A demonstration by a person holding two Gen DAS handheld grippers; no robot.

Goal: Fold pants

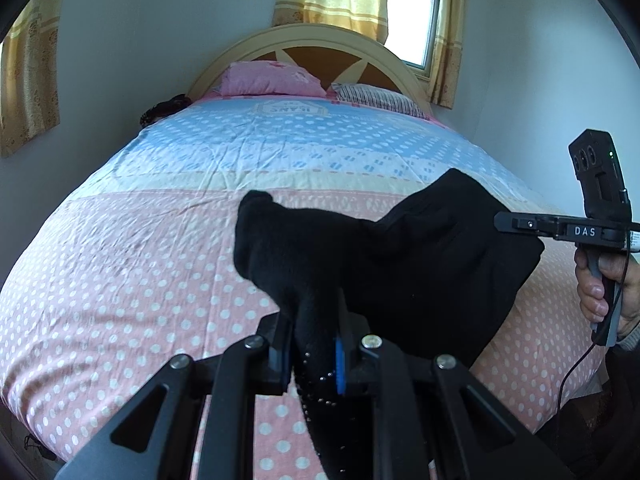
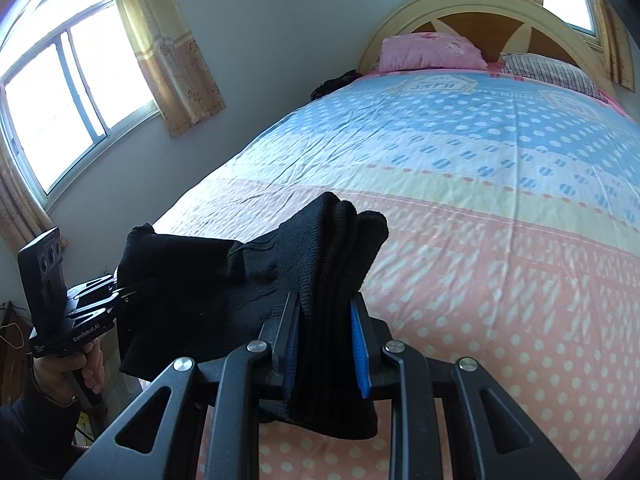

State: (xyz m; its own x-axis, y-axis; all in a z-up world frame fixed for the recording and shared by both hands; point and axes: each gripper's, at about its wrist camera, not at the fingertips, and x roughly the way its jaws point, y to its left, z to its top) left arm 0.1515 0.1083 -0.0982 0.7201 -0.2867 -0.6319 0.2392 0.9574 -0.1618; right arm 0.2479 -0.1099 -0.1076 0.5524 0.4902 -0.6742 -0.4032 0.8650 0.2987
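Note:
Black knit pants (image 1: 400, 264) hang bunched in the air above the bed, stretched between both grippers. My left gripper (image 1: 314, 336) is shut on one end of the pants, where small metal studs show on the fabric below the pads. My right gripper (image 2: 326, 332) is shut on the other end, a thick stack of ribbed layers (image 2: 332, 264) pinched between its blue pads. In the left wrist view the right gripper (image 1: 508, 226) enters from the right, held by a hand (image 1: 600, 284). The right wrist view shows the left gripper (image 2: 120, 294) at far left, its tips buried in the pants (image 2: 192, 280).
The bed (image 1: 160, 240) carries a pink, yellow and blue dotted sheet. A pink pillow (image 1: 272, 78) and a striped pillow (image 1: 376, 96) lie by the arched headboard (image 1: 320, 40). A dark bundle (image 1: 164, 108) sits at the bed's far left edge. Curtained windows (image 2: 60, 100) flank the walls.

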